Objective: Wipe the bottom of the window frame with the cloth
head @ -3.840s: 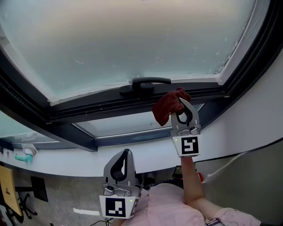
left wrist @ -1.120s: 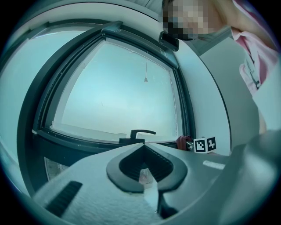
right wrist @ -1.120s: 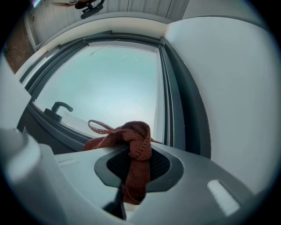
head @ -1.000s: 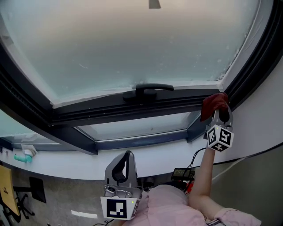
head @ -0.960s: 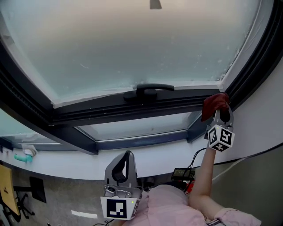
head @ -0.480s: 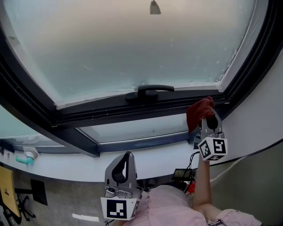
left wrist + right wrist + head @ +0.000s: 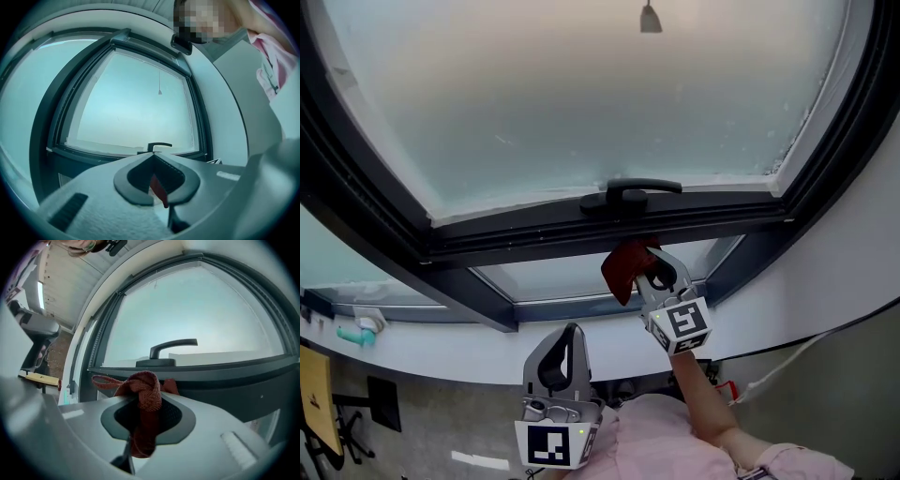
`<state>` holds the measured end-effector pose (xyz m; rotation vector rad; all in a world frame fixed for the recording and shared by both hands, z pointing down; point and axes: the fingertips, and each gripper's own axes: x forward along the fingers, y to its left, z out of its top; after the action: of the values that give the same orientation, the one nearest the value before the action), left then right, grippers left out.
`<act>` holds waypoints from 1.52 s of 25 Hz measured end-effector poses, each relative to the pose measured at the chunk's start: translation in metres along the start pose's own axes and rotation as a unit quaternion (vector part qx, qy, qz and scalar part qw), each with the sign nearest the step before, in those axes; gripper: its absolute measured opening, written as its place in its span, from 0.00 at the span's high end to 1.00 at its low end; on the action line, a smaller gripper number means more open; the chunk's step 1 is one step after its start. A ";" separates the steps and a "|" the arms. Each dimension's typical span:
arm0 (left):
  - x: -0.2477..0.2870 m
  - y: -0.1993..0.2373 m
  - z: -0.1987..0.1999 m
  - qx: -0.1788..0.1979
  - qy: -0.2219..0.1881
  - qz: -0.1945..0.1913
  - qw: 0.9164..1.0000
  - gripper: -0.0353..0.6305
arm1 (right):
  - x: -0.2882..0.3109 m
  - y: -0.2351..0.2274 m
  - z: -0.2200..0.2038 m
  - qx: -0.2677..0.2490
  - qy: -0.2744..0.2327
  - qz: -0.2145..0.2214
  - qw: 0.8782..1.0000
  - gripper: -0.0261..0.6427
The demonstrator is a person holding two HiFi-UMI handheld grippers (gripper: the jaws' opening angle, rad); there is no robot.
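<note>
2 grippers: in the head view we see the left gripper (image 7: pixel 569 330) low, near the person's pink sleeve (image 7: pixel 675 439), and the right gripper (image 7: pixel 649 258) up at the window.
Right gripper state: its jaws are clamped on the red cloth (image 7: pixel 146 397).
Cloth on the tool: 1 knotted bunch sits above the jaw tips, 1 tail hangs down between the jaws, and 1 thin loop sticks out to the left.
Cloth on the window: we place it at the dark bottom rail of the window frame (image 7: pixel 534 242), just below the handle (image 7: pixel 630 194). We cannot tell whether it touches the rail.
Left gripper state: its jaws meet at the tips and grip nothing. 1 red sliver shows through the opening behind the tips, and we cannot tell what it is.
Left gripper position: well apart from the cloth, pointing up toward the frosted pane (image 7: pixel 581 103).
</note>
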<state>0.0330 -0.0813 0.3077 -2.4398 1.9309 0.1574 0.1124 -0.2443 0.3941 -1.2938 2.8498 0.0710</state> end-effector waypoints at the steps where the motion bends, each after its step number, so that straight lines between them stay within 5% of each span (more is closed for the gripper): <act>1: -0.003 0.003 0.000 -0.001 -0.001 0.005 1.000 0.95 | 0.005 0.002 -0.002 0.003 0.003 -0.003 1.000 0.86; 8: -0.019 0.037 0.004 0.002 -0.002 0.017 1.000 0.95 | 0.021 0.007 -0.002 0.031 -0.019 -0.058 0.998 0.87; 20: -0.030 0.089 0.011 -0.002 0.003 -0.038 0.999 0.95 | 0.037 0.022 -0.001 -0.006 -0.005 -0.140 0.990 0.86; 26: -0.035 0.108 0.016 -0.013 -0.009 -0.035 0.999 0.95 | 0.039 0.021 0.000 -0.015 0.015 -0.171 0.985 0.86; 38: -0.029 0.103 0.015 -0.017 -0.016 -0.047 0.999 0.95 | 0.033 0.012 -0.001 -0.054 0.031 -0.131 0.989 0.87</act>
<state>-0.0746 -0.0759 0.2994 -2.5269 1.8111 0.2282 0.0815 -0.2611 0.3949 -1.7096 2.7299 0.1879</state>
